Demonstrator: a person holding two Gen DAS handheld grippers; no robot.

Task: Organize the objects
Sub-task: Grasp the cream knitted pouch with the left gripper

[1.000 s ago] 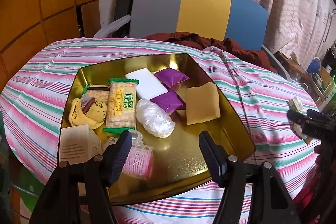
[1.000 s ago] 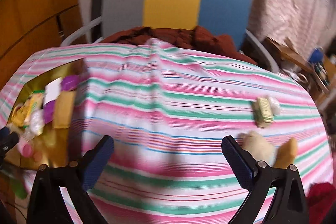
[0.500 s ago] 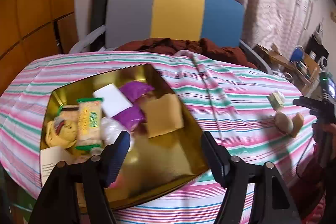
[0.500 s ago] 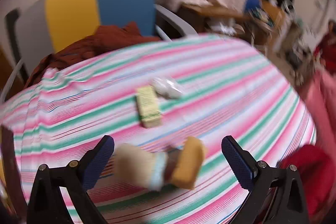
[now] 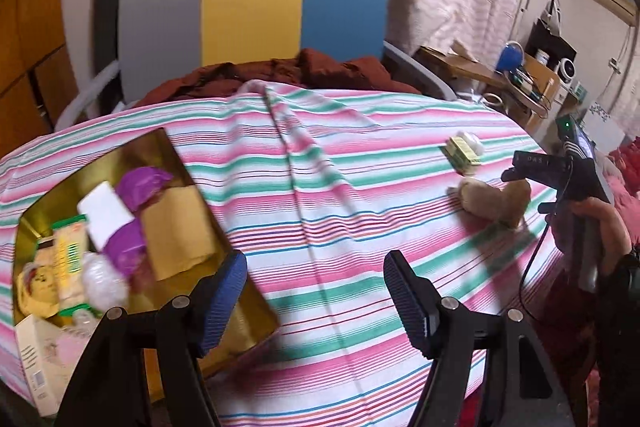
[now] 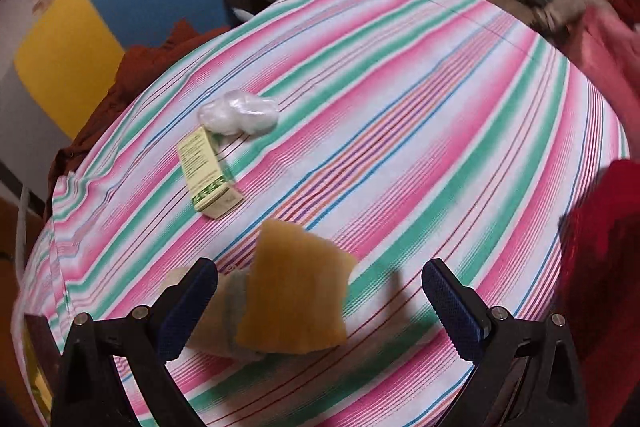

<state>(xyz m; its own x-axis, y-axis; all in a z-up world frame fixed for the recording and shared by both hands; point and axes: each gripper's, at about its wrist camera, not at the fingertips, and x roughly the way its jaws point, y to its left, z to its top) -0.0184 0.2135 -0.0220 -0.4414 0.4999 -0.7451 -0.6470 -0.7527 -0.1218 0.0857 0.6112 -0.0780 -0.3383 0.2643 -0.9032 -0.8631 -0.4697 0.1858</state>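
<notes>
A gold tray [image 5: 256, 311] sits at the table's left, holding purple packets [image 5: 144, 181], a white block [image 5: 106, 213], a tan pouch [image 5: 176, 231], a cracker pack and other small items. My left gripper [image 5: 316, 291] hovers open over the striped cloth just right of the tray. On the table's right lie a tan pouch [image 6: 296, 291] leaning on a beige rolled item [image 6: 212, 323], a green-and-cream box [image 6: 206, 175] and a clear plastic wad [image 6: 240, 115]. My right gripper [image 6: 320, 307] is open, its fingers straddling the tan pouch without touching it.
A grey, yellow and blue chair [image 5: 252, 11] with a dark red garment [image 5: 288, 75] stands behind the table. Cluttered shelves [image 5: 540, 75] sit at the far right. A hand [image 5: 600, 227] holds the right gripper's handle. A red cloth [image 6: 600, 259] lies beyond the table's right edge.
My left gripper swung right, off the tray and over the cloth. My right gripper turned right and closed in on the tan pouch, which now sits between its open fingers.
</notes>
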